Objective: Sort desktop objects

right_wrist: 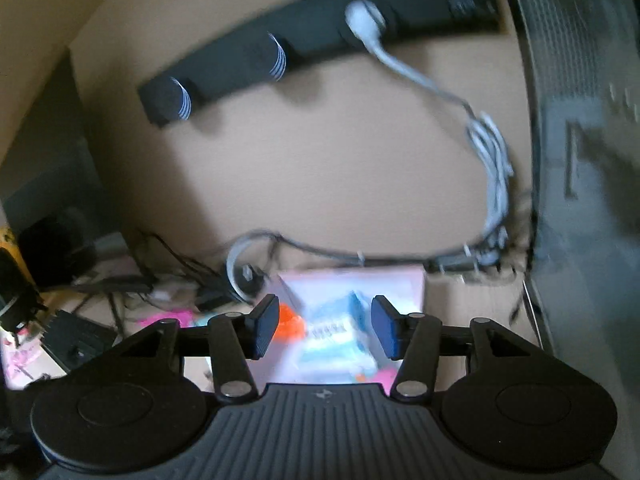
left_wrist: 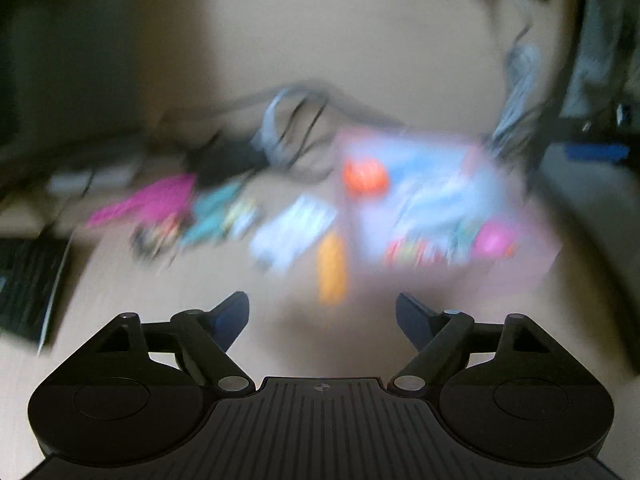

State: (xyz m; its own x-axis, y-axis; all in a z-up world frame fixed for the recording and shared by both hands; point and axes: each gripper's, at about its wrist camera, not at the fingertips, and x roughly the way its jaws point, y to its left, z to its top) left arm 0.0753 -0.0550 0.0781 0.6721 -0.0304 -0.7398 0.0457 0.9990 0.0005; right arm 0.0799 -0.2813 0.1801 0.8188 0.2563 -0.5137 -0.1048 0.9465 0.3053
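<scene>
left gripper (left_wrist: 322, 312): jaws wide, nothing between them, hovering over the desk short of the clutter
right gripper (right_wrist: 324, 326): jaws partly open, empty, aimed over the pink box (right_wrist: 404, 280)
pink box: mid-desk, open-topped, already some sorted bits inside, including something orange (left_wrist: 365, 178)
loose stuff: orange piece (left_wrist: 331, 274) just beside the box's near-left corner, white pack (left_wrist: 294, 232) next to it, magenta thing (left_wrist: 148, 204) and teal bits (left_wrist: 214, 216) further left; too blurry to name properly
step: looks like between picks, probably going for the orange piece next
tip: slow down first, line the jaws up across its narrow side, come down straight, don't nudge the white pack
desk: light tan (left_wrist: 280, 40), cables (left_wrist: 296, 128) tangled behind the box
room: black power strip (right_wrist: 304, 44) with a white plug (right_wrist: 364, 20) on the far side, keyboard (left_wrist: 28, 284) at left edge, dim light
</scene>
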